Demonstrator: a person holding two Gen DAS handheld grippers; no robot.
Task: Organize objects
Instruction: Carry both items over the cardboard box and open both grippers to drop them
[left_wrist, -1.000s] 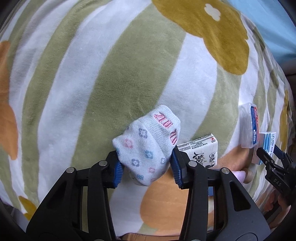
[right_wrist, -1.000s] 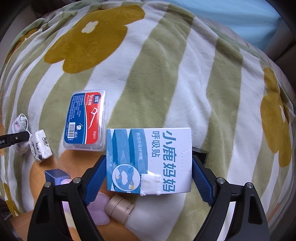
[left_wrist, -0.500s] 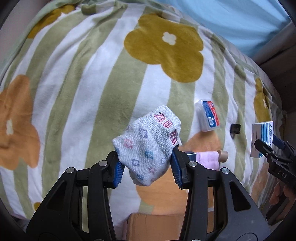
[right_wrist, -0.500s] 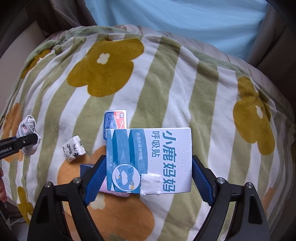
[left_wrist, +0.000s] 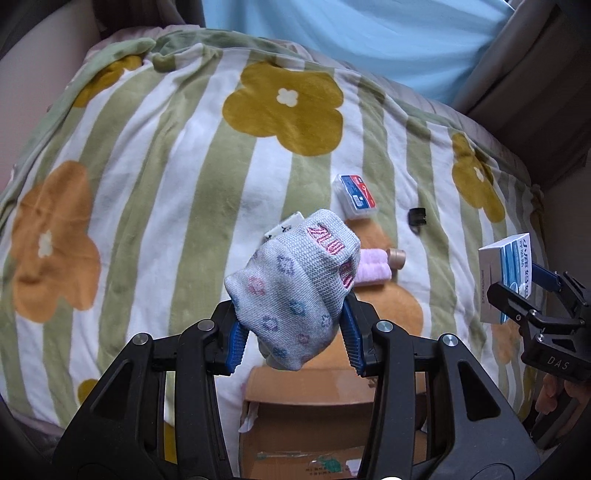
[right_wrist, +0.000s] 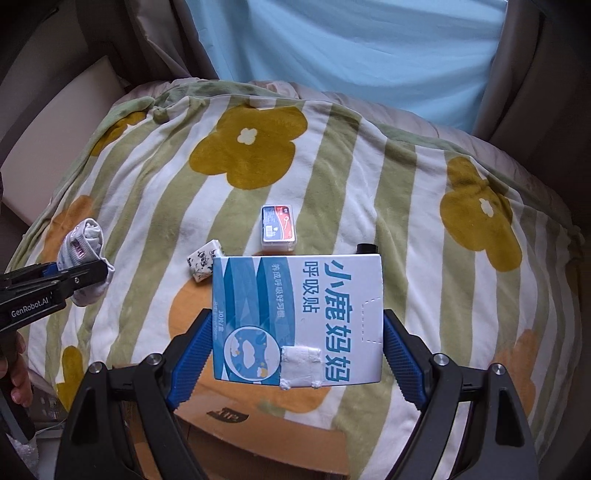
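My left gripper (left_wrist: 291, 341) is shut on a rolled white sock (left_wrist: 295, 284) with small coloured flowers, held high above the blanket; the sock also shows in the right wrist view (right_wrist: 85, 254). My right gripper (right_wrist: 295, 354) is shut on a blue and white box (right_wrist: 297, 317) with Chinese print, also lifted; the box shows at the right in the left wrist view (left_wrist: 506, 277). A cardboard box (left_wrist: 310, 417) sits below both grippers at the bed's near edge, and its flap shows in the right wrist view (right_wrist: 266, 439).
On the striped flower blanket (right_wrist: 332, 177) lie a clear floss-pick case (right_wrist: 279, 225), a small tissue pack (right_wrist: 203, 260), a pink cloth (left_wrist: 373, 271), a tan cylinder (left_wrist: 397, 258) and a small black object (left_wrist: 417, 216). A blue curtain (right_wrist: 351, 55) hangs behind.
Both grippers have risen and pulled back from the blanket with the sock and the box still held. The items on the blanket look smaller, and the cardboard box has come into view below.
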